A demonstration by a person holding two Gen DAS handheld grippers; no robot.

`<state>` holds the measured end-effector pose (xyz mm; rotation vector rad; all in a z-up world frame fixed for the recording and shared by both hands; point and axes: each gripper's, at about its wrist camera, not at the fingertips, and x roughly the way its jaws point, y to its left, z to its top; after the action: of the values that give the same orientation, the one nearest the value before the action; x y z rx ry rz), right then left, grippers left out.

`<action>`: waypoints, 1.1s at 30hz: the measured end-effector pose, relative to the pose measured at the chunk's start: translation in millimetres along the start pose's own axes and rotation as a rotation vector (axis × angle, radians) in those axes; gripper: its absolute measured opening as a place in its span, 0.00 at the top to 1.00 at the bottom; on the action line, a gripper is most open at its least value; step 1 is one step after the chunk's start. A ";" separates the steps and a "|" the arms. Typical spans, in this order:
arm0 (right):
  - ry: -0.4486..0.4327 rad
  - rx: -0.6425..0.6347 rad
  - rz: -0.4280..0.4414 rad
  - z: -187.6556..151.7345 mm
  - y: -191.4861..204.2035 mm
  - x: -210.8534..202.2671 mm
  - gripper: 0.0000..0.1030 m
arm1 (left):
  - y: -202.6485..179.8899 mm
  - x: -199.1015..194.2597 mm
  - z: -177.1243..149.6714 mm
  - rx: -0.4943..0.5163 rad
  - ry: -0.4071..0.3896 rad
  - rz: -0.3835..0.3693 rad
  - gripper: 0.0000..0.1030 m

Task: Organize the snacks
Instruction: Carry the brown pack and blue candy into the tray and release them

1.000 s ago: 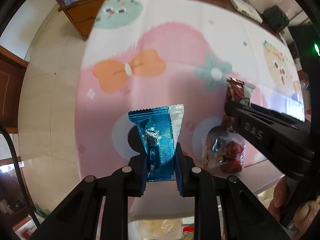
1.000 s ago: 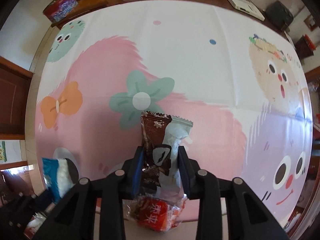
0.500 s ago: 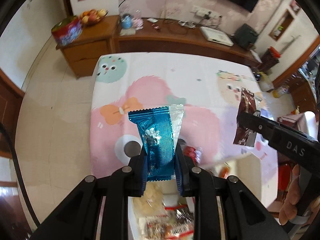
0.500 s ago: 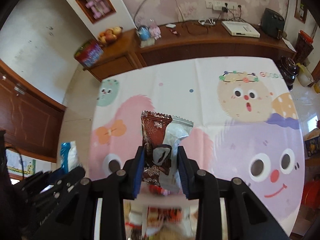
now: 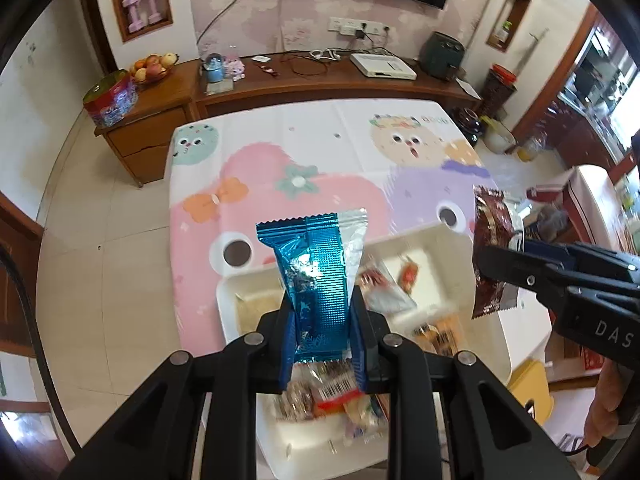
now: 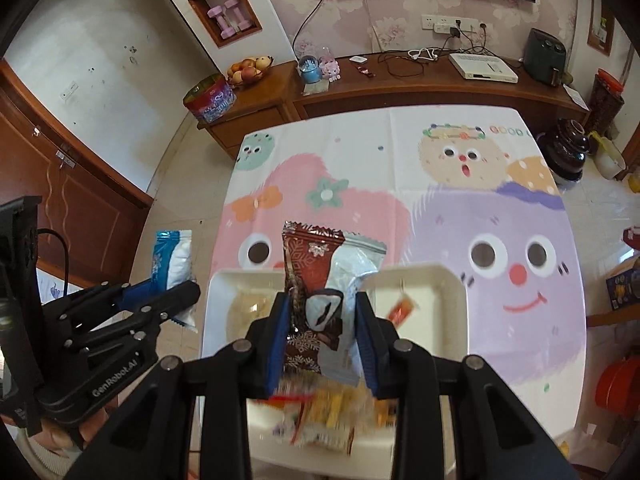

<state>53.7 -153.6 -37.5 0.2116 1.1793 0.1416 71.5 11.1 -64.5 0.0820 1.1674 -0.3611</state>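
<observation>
My left gripper (image 5: pixel 322 332) is shut on a blue foil snack packet (image 5: pixel 316 276), held upright high above a white divided tray (image 5: pixel 416 236). My right gripper (image 6: pixel 320 332) is shut on a brown and silver snack packet (image 6: pixel 316 280), also high over the tray (image 6: pixel 452 284). Each gripper shows in the other's view: the right one (image 5: pixel 496 264) with its brown packet (image 5: pixel 490 240) at the right, the left one (image 6: pixel 168 296) with the blue packet (image 6: pixel 172 260) at the left. Several wrapped snacks (image 6: pixel 328 412) lie blurred in the tray's near compartment, and a red one (image 6: pixel 402 308) in the far right compartment.
The tray rests on the near end of a table with a cartoon-print cloth (image 6: pixel 400 184). A wooden sideboard (image 6: pixel 400 88) with a fruit bowl, a tin and cables lines the far wall. Tiled floor (image 5: pixel 100 240) lies left of the table. A hand (image 5: pixel 604 404) holds the right gripper.
Both grippers have risen well away from the table with their packets still held. The tray and the room's far wall have come into view beneath and beyond them.
</observation>
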 end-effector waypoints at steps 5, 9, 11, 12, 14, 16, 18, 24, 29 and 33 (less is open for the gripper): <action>-0.002 -0.020 -0.041 -25.5 5.7 -12.4 0.69 | -15.1 2.6 -23.0 0.053 0.014 0.031 0.79; 0.009 -0.027 -0.060 -41.0 10.7 -14.6 0.69 | -17.6 11.3 -37.4 0.060 0.056 0.024 0.79; 0.022 -0.024 -0.068 -47.6 11.6 -11.6 0.68 | -16.1 14.5 -42.5 0.057 0.076 0.025 0.79; 0.028 -0.025 -0.075 -50.1 12.1 -10.0 0.68 | -15.3 15.8 -44.6 0.055 0.087 0.028 0.78; 0.047 -0.026 -0.092 -55.7 13.4 -6.2 0.68 | -13.7 17.9 -47.2 0.049 0.105 0.037 0.66; 0.062 -0.023 -0.103 -60.2 14.5 -4.1 0.67 | -12.5 17.4 -50.7 0.045 0.113 0.040 0.36; 0.067 -0.011 -0.101 -62.8 14.5 -4.0 0.64 | -11.8 13.8 -52.7 0.040 0.100 0.039 0.18; 0.063 0.014 -0.099 -66.2 13.0 -7.1 0.61 | -9.4 14.0 -52.5 0.032 0.109 0.044 0.17; 0.063 -0.006 -0.093 -66.0 18.2 -6.8 0.61 | -7.0 14.1 -52.0 0.022 0.110 0.046 0.17; 0.074 -0.018 -0.090 -64.5 22.2 -4.5 0.61 | -4.9 14.8 -50.7 0.017 0.108 0.050 0.17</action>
<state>-7.8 -127.3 -51.7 0.1381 1.2582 0.0820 30.2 15.6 -97.5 0.1471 1.2671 -0.3261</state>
